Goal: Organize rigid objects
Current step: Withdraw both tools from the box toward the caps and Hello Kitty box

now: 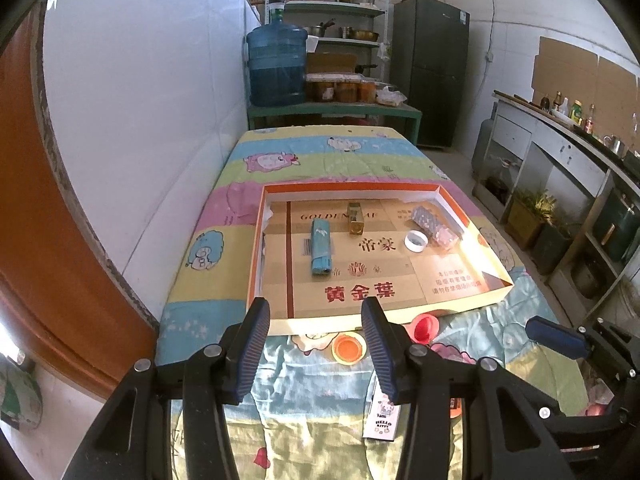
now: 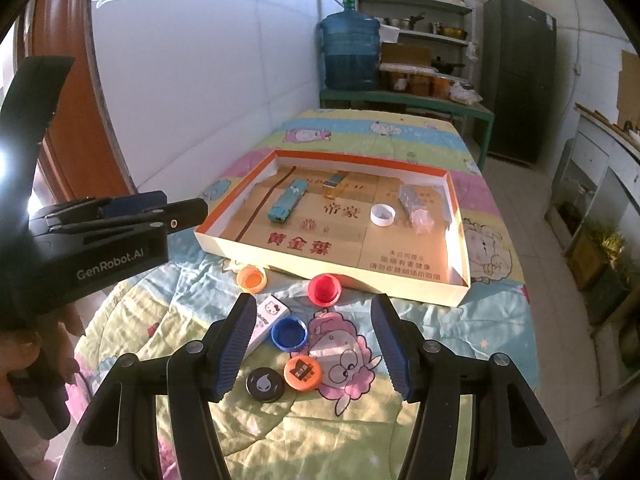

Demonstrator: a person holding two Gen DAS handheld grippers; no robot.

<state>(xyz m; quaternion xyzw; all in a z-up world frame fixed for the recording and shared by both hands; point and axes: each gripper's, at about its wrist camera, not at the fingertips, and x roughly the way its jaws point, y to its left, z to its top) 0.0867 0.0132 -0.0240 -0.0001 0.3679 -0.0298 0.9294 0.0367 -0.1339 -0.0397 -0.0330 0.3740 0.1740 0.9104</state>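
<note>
Both claws, left claw (image 1: 316, 320) and right claw (image 2: 314, 320), are hovering released; the round blue plastic cap (image 2: 289, 333) is lying at the right claw's 7 o'clock.

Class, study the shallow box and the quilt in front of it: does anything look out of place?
Yes. Several caps, orange, red, blue and black, plus a Hello Kitty box, lie loose on the quilt outside the tray.

Blue water jug (image 1: 276, 66) beside dark fridge (image 1: 432, 68)
</note>
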